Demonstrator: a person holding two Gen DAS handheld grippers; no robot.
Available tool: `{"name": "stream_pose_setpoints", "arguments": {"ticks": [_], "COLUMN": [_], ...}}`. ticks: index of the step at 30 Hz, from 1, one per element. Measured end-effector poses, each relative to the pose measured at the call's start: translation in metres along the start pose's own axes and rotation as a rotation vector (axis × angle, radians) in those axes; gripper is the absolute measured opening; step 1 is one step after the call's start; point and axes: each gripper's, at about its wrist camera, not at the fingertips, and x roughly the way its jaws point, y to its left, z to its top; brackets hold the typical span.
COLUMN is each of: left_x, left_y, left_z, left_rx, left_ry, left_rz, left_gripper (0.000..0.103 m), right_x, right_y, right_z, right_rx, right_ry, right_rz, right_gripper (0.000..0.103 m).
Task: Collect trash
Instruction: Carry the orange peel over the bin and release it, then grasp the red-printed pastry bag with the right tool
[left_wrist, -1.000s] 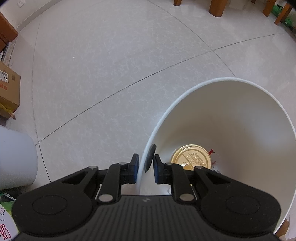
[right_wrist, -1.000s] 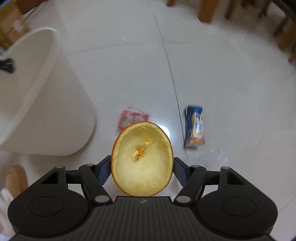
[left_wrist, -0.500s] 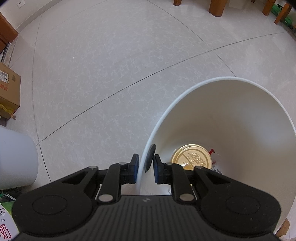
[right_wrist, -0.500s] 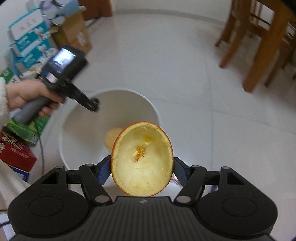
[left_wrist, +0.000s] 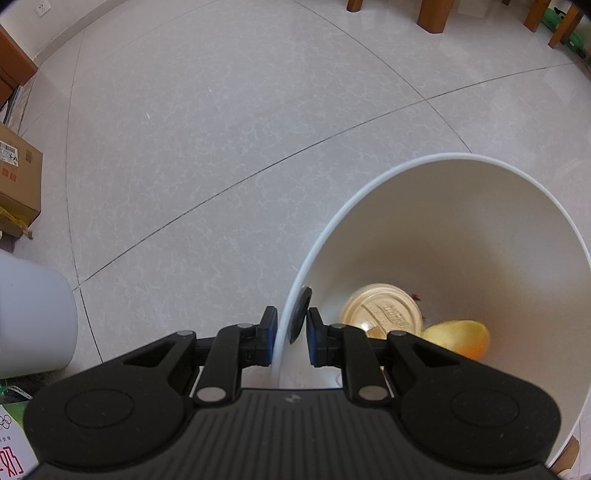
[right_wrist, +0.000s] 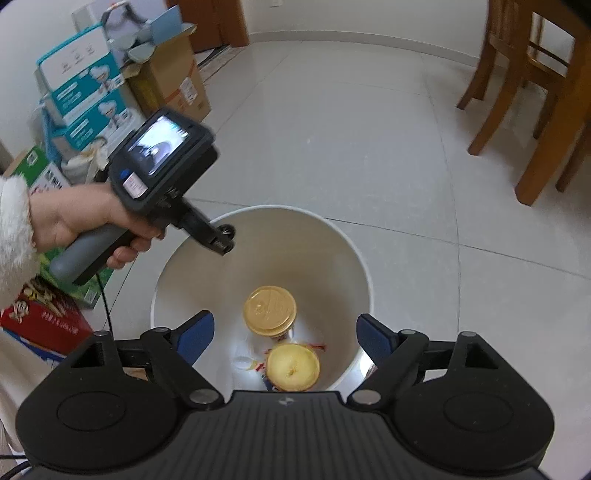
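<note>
A white round bin (right_wrist: 354, 254) stands on the tiled floor. My left gripper (left_wrist: 290, 334) is shut on its near rim (left_wrist: 284, 325), one finger outside, one inside; in the right wrist view a hand holds that left gripper (right_wrist: 225, 242) at the bin's left rim. My right gripper (right_wrist: 284, 338) hovers over the bin, jaws opening, nothing between them. Half an orange peel (right_wrist: 293, 367) lies at the bin's bottom beside a gold-lidded cup (right_wrist: 269, 310) and wrappers; the left wrist view shows the peel (left_wrist: 460, 338) and cup (left_wrist: 382, 314) too.
Cardboard and printed boxes (right_wrist: 110, 99) are stacked at the left wall, with a red box (right_wrist: 44, 325) on the floor. Wooden chair legs (right_wrist: 532, 122) stand at the right. A white cylinder (left_wrist: 33, 314) and a cardboard box (left_wrist: 18, 181) sit left of the bin.
My right gripper swung from the floor over the bin, opened, and the orange peel fell out of it to the bin's bottom. The left gripper stayed shut on the rim.
</note>
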Motion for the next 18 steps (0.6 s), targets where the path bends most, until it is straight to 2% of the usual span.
{"name": "stream_pose_setpoints", "arguments": {"ticks": [8, 12, 18], "left_x": [0.0, -0.001, -0.001], "left_y": [0.0, 0.0, 0.0], "left_z": [0.0, 0.0, 0.0], "left_rx": [-0.002, -0.003, -0.003], "left_ry": [-0.001, 0.0, 0.0], "left_rz": [0.0, -0.001, 0.002], "left_gripper": [0.015, 0.015, 0.015], "right_x": [-0.005, -0.002, 0.041], "right_y": [-0.023, -0.045, -0.087], "right_z": [-0.016, -0.037, -0.084], "right_rx": [0.005, 0.001, 0.074], "right_ry": [-0.014, -0.038, -0.008], "right_rz": [-0.056, -0.085, -0.085], "right_gripper": [0.09, 0.095, 0.097]}}
